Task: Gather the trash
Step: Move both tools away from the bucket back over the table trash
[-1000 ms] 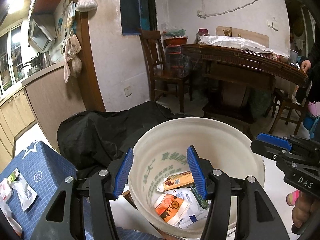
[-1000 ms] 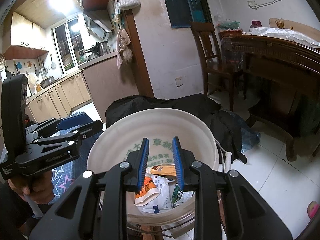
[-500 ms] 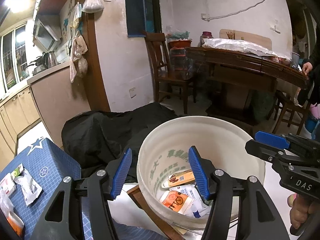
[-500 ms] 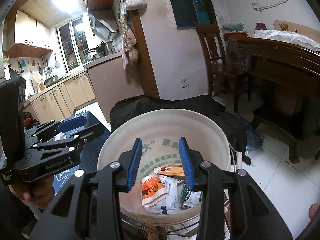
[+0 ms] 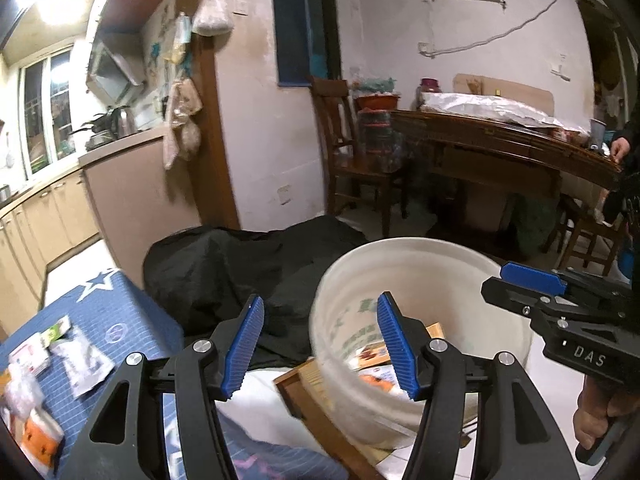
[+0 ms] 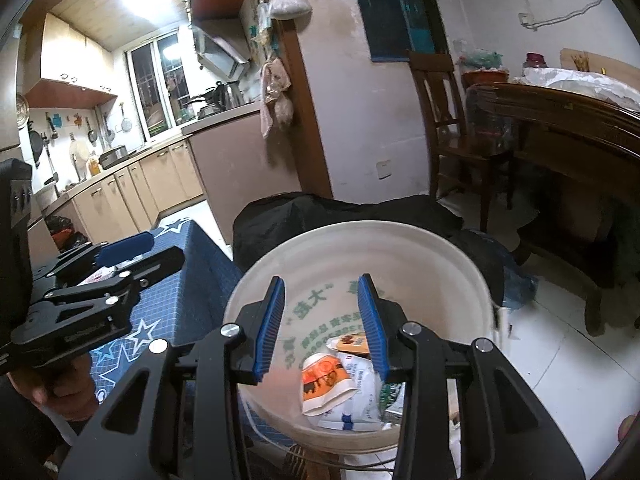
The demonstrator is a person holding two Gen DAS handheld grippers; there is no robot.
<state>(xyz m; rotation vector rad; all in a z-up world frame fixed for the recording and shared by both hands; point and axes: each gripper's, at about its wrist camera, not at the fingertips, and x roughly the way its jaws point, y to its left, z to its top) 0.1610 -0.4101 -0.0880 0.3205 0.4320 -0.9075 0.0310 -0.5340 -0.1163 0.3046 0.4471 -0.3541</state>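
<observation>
At nine o'clock in the left wrist view, loose wrappers [image 5: 82,364] lie on the blue star-patterned cloth [image 5: 116,320]. The left gripper [image 5: 320,346] hangs spread and empty, its right finger over the rim of the white bucket [image 5: 440,280] at three o'clock. In the right wrist view the right gripper [image 6: 326,330] — parted, holding nothing — hangs above that bucket, with packets [image 6: 340,388] piled inside at five o'clock.

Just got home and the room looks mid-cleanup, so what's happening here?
A person with a gripper in each hand is collecting wrappers into a white bucket. The right gripper hangs open and empty over the bucket, which holds several wrappers. The left gripper, also empty, faces more packets on the blue cloth.
</observation>
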